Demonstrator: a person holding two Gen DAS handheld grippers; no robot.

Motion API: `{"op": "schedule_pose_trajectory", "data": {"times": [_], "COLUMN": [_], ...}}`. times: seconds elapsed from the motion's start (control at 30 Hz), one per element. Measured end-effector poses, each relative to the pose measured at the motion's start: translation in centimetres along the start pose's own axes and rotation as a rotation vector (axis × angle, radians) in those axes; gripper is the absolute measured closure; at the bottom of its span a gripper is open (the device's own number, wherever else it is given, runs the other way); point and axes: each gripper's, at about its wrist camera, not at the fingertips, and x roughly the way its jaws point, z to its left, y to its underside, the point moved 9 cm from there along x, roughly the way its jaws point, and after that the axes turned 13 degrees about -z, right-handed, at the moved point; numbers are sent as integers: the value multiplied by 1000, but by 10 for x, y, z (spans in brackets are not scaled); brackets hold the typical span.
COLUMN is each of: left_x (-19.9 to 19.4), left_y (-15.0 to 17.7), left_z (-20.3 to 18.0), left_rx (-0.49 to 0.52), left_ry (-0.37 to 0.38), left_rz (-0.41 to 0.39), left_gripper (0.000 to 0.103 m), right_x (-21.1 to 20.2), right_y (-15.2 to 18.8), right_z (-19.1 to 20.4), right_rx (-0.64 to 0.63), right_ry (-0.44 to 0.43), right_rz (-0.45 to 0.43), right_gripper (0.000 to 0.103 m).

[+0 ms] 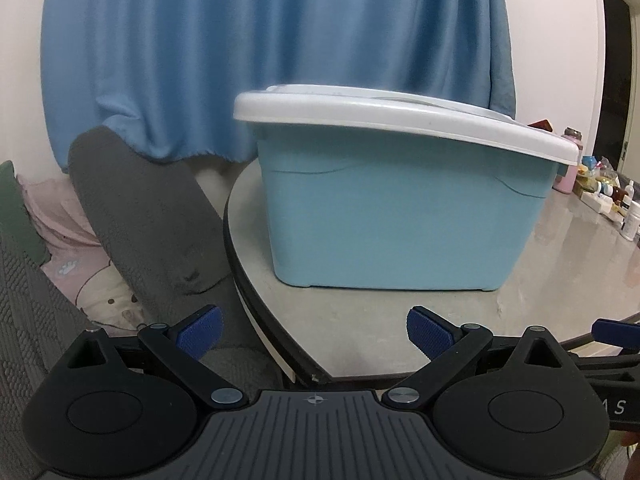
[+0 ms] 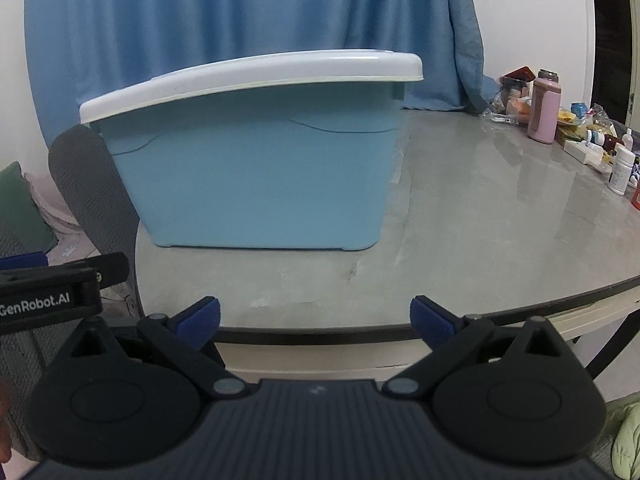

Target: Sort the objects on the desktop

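A light blue storage box (image 1: 392, 220) with a white lid (image 1: 400, 118) stands closed on the round grey table (image 1: 540, 280); it also fills the middle of the right wrist view as the same box (image 2: 256, 176) under its lid (image 2: 248, 80). My left gripper (image 1: 314, 334) hangs open at the table's near edge, short of the box, nothing between its blue pads. My right gripper (image 2: 316, 322) is open too, just before the table rim (image 2: 440, 328), and empty. Small bottles and packets (image 2: 588, 140) crowd the table's far right, with a pink bottle (image 2: 543, 108) among them.
A grey padded chair back (image 1: 140, 216) rises left of the table. Blue curtain (image 1: 260, 48) hangs behind the box. Pink and green cushions (image 1: 60, 220) lie at far left. The other gripper's body (image 2: 52, 288) shows at the left edge of the right wrist view.
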Motion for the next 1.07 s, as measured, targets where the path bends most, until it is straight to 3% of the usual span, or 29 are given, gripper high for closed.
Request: {"op": "schedule_pose_trajectory", "data": {"times": [0.37,1.07], "left_x": [7,15], "left_y": [-3,-1], "left_z": [-4,-9], "left_rx": [-27,13], "left_ry": [5,16], "left_rz": [4,18], "left_gripper": [3,6], "right_x": [2,7], "right_y": [-4,-4], "right_z": [2,1], "right_rx": [-2,15], "right_ry": [3,7], "right_rz": [-17,0], "right_gripper": [1,1]}}
